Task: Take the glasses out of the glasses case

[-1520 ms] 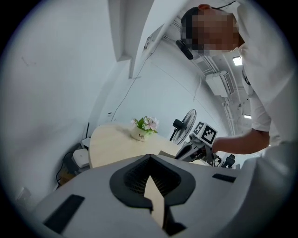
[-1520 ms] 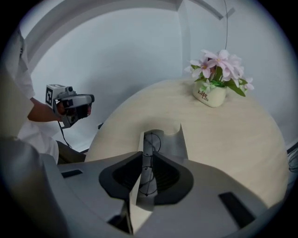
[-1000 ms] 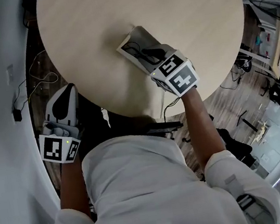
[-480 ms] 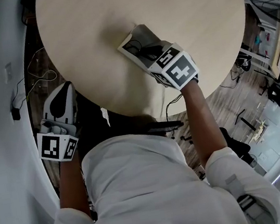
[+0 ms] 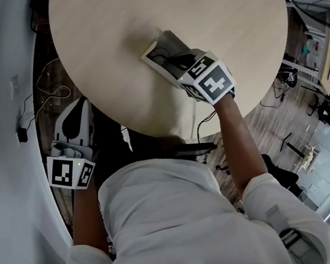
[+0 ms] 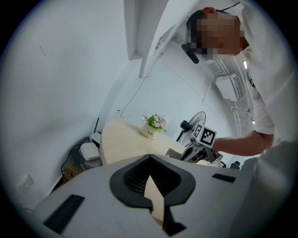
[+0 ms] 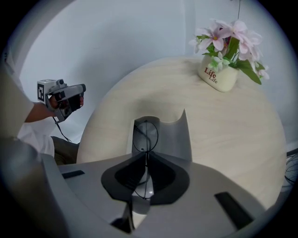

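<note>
An open grey glasses case [image 5: 157, 50] lies on the round wooden table [image 5: 229, 25]. Thin black wire glasses [image 7: 145, 132] rest inside the case [image 7: 174, 135]. My right gripper [image 7: 146, 160] reaches into the case from its near end, jaws shut on the glasses' frame. In the head view the right gripper [image 5: 183, 69] covers the near half of the case. My left gripper [image 5: 77, 114] hangs off the table's left edge, low beside the person's body. The left gripper [image 6: 150, 160] is shut on nothing.
A cream flower pot [image 7: 219, 76] with pink flowers stands at the table's far edge, beyond the case. A white wall runs along the left. Cables and a white box [image 6: 88, 151] lie on the floor by the table. A fan [image 6: 195, 122] stands behind.
My right gripper has edged a little further over the case. The left gripper has barely moved.
</note>
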